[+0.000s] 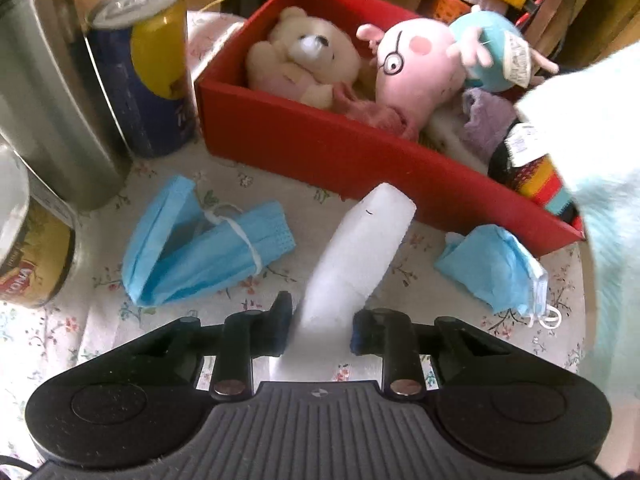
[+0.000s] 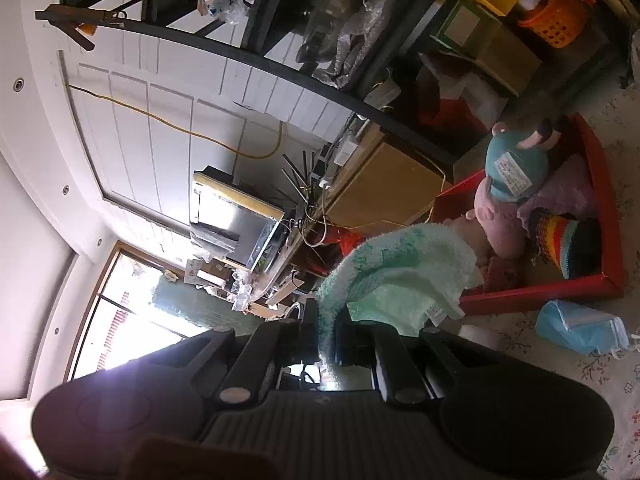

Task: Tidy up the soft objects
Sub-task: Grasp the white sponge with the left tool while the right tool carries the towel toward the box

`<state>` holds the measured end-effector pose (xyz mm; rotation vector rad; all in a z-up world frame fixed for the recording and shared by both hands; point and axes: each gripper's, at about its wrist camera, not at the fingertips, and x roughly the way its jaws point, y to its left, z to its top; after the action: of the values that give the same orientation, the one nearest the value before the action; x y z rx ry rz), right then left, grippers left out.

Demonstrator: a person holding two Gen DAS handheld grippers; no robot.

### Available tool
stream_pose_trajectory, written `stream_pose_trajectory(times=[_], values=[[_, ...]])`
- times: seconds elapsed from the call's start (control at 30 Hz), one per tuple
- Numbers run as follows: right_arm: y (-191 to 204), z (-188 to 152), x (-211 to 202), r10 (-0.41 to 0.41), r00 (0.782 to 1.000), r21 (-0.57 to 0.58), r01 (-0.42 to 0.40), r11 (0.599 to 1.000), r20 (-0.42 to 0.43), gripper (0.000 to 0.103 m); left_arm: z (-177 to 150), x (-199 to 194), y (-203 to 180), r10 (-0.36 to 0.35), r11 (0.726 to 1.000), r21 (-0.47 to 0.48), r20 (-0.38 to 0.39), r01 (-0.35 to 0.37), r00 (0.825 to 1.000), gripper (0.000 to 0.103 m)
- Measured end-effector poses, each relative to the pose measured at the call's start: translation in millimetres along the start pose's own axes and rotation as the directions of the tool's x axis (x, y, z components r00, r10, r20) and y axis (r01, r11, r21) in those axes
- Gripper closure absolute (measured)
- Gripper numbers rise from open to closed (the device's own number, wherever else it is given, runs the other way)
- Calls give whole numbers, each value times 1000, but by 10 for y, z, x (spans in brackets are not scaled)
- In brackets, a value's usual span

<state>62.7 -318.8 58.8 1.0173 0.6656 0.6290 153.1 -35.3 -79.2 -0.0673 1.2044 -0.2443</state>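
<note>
My left gripper [image 1: 320, 326] is shut on a white foam block [image 1: 360, 248] and holds it above the floral tablecloth, in front of the red box [image 1: 320, 148]. The box holds a cream teddy bear [image 1: 300, 60], a pink pig plush [image 1: 416, 60], a purple cloth [image 1: 484, 120] and a striped knit item [image 1: 536, 180]. My right gripper [image 2: 326, 344] is shut on a pale green towel [image 2: 400, 276], held tilted above the box's near corner; the towel also shows in the left wrist view [image 1: 600, 200]. Two blue face masks [image 1: 204, 240] [image 1: 492, 268] lie on the cloth.
A blue and yellow can [image 1: 148, 76], a steel container [image 1: 44, 92] and a yellow-labelled tin [image 1: 32, 256] stand at the left. Boxes and shelves [image 2: 400, 40] crowd behind the red box [image 2: 600, 200]. The right mask also shows in the right wrist view [image 2: 580, 328].
</note>
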Motion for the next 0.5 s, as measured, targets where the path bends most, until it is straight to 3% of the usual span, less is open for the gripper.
stream_pose_trajectory(times=[0.5], values=[[100, -2, -6, -33, 999, -49, 34, 998, 26, 103, -41, -810, 13, -83, 996, -21, 139, 87, 987, 76]])
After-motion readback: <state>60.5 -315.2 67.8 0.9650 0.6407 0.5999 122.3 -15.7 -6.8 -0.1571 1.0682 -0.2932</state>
